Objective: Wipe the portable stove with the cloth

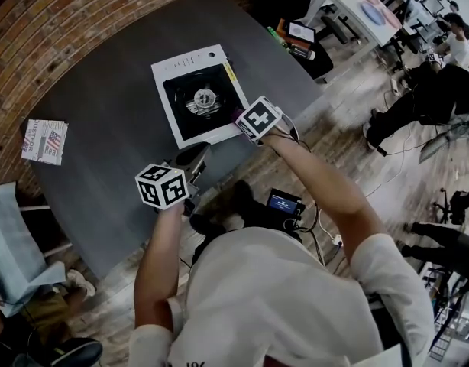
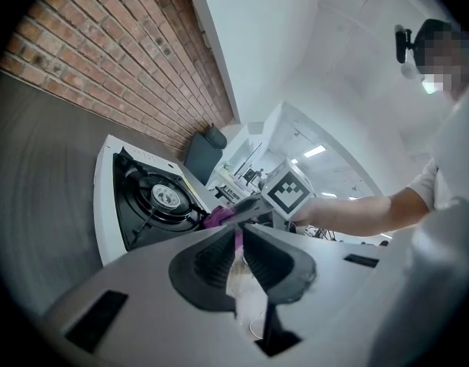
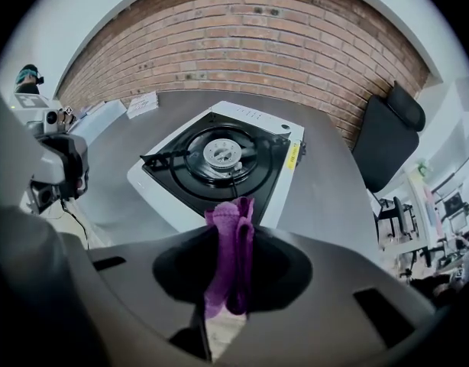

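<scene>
Cloth (image 3: 228, 266) ready, stove not wiped yet

The right gripper (image 1: 240, 119) pinches the purple cloth tight between its jaws, just at the near edge of the portable stove (image 1: 167, 98) on the grey table (image 1: 105, 136). The cloth does not seem to touch the stove, so I think all the wiping is left. The left gripper (image 2: 238, 232) waits nearby, jaws almost together, holding nothing.

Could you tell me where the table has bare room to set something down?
The table is bare between the packet and the portable stove, and behind the stove. Crowded at the stove's near corner, where the right gripper holds the cloth.
</scene>
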### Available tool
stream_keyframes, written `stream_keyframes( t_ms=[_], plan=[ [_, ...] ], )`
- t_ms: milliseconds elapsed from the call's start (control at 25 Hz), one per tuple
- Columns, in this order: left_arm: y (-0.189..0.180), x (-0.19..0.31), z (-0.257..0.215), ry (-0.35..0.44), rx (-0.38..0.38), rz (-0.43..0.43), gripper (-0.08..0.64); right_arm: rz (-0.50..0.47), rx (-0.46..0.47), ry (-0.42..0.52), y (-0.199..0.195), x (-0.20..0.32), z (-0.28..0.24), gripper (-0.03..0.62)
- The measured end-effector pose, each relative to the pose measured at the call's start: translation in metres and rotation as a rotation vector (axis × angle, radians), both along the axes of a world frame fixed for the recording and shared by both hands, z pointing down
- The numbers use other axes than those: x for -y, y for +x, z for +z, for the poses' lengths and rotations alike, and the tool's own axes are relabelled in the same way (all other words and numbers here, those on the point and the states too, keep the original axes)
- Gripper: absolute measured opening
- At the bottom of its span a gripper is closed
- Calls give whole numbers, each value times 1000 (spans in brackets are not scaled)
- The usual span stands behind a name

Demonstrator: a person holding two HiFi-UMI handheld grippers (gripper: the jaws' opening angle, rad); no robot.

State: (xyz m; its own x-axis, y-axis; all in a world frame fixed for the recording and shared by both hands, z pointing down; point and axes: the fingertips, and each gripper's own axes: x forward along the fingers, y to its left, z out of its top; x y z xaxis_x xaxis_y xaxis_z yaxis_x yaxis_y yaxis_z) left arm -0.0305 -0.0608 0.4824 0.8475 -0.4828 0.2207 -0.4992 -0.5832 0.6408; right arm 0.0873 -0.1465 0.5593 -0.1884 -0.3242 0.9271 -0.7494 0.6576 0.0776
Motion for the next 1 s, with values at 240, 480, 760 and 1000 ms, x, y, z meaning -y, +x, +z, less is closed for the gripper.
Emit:
stream_keyframes(
  t_ms=[240,480,760,1000],
  plan=[
    [-9,-5,1,-1,5,4,41,2,-26,23,8,-7,0,95],
    [-15,-12,0,8,9,23,41,35,-72,51,27,-18,-4,94],
    [-24,-24,-1,12,10,39,41,53,-52,154,32,-30,-27,95],
    [-39,-37,3,7,19,24,41,13,18,244,8,-44,-45,95]
  ],
)
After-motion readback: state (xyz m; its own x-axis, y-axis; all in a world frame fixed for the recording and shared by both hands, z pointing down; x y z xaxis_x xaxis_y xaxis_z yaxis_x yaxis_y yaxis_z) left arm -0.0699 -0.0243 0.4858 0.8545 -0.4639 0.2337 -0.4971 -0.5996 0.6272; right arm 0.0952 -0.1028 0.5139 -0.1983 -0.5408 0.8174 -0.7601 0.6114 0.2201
